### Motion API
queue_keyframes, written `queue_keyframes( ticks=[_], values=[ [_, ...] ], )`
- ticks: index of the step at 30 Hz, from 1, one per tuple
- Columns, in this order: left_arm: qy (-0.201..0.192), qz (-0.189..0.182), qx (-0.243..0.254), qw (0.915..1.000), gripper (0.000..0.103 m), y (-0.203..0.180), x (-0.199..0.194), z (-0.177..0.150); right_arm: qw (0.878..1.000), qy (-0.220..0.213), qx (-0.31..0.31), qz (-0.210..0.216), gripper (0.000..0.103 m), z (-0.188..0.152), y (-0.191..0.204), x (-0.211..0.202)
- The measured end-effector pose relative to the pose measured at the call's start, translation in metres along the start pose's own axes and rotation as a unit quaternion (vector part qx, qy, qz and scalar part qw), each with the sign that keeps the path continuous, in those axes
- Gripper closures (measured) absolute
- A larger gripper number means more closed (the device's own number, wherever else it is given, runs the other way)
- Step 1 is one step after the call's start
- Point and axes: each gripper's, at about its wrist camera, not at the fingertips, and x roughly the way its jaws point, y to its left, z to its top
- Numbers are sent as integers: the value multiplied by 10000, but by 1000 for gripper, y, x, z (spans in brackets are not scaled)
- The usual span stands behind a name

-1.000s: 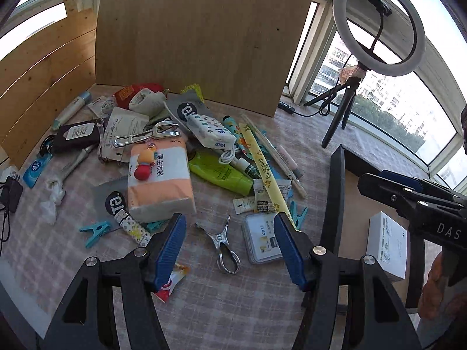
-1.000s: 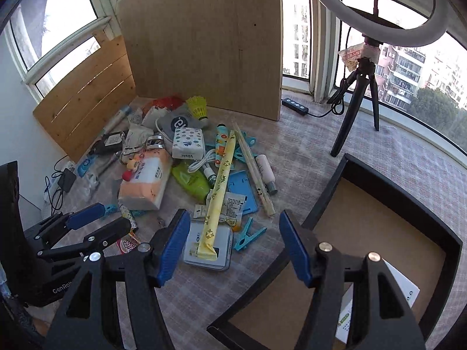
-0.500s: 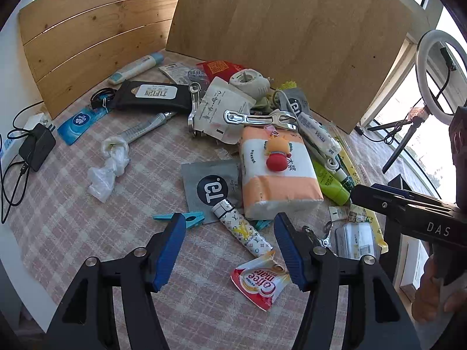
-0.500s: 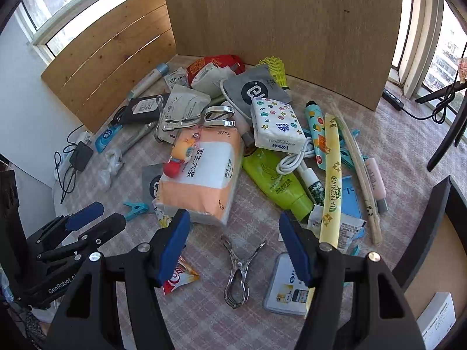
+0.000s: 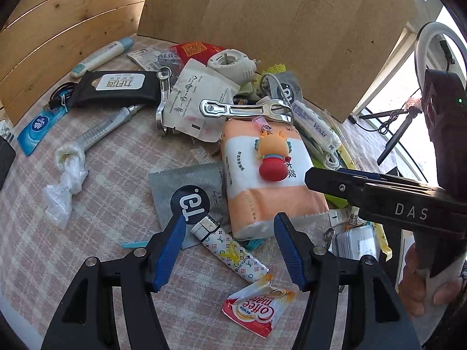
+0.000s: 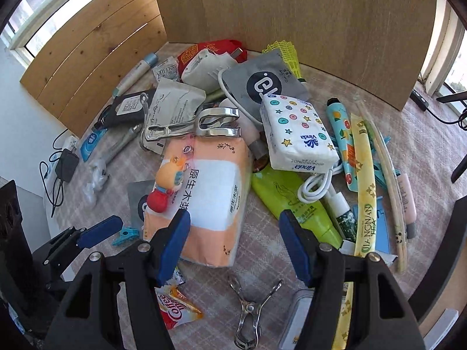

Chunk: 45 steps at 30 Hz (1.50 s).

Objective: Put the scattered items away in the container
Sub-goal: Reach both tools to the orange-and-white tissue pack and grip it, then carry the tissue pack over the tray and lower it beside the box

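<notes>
Many small items lie scattered on a checked tablecloth. An orange and white tissue pack (image 5: 268, 183) (image 6: 207, 201) lies in the middle with a small toy figure (image 5: 273, 157) on top. My left gripper (image 5: 230, 248) is open and empty above a patterned tube (image 5: 233, 255) and a Coffee mate sachet (image 5: 256, 306). My right gripper (image 6: 233, 242) is open and empty over the near end of the tissue pack. The right gripper also shows in the left wrist view (image 5: 379, 192), and the left gripper shows in the right wrist view (image 6: 96, 236). The black container's edge (image 6: 455, 250) is at the far right.
A metal clip (image 6: 251, 309), green tube (image 6: 294, 204), Vinda tissue pack (image 6: 294, 134), yellow tea stick (image 6: 364, 192), metal tool (image 5: 245, 109), black wipes pack (image 5: 116, 87) and knotted plastic bag (image 5: 64, 180) lie around. Wooden boards (image 6: 292, 14) stand behind. A ring light (image 5: 437, 43) stands at right.
Both grippers have swung left, away from the container and toward the pile, and moved closer to the tissue pack. Both stayed open and empty.
</notes>
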Motion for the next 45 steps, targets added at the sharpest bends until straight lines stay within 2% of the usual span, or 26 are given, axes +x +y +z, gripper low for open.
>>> queue_keyframes(
  ticks=[10, 13, 18, 24, 34, 45],
  values=[
    [122, -547, 251, 9981, 43, -21, 19, 14, 9970, 294, 486, 517, 41, 16, -12, 21],
    [181, -619, 311, 9974, 40, -27, 24, 15, 9952, 374, 537, 724, 45, 14, -8, 25],
    [261, -793, 241, 9962, 40, -29, 22, 15, 9973, 288, 395, 548, 47, 11, 0, 19],
    [186, -871, 213, 9958, 40, -37, 10, 10, 9981, 221, 279, 500, 47, 4, 7, 4],
    [-65, -1034, 370, 9939, 40, -60, -29, -5, 9957, 259, 419, 782, 47, -26, 2, -34],
    [-225, -1131, 529, 9919, 40, -82, -60, -24, 9949, 14, 411, 925, 47, -52, 3, -69]
  ],
)
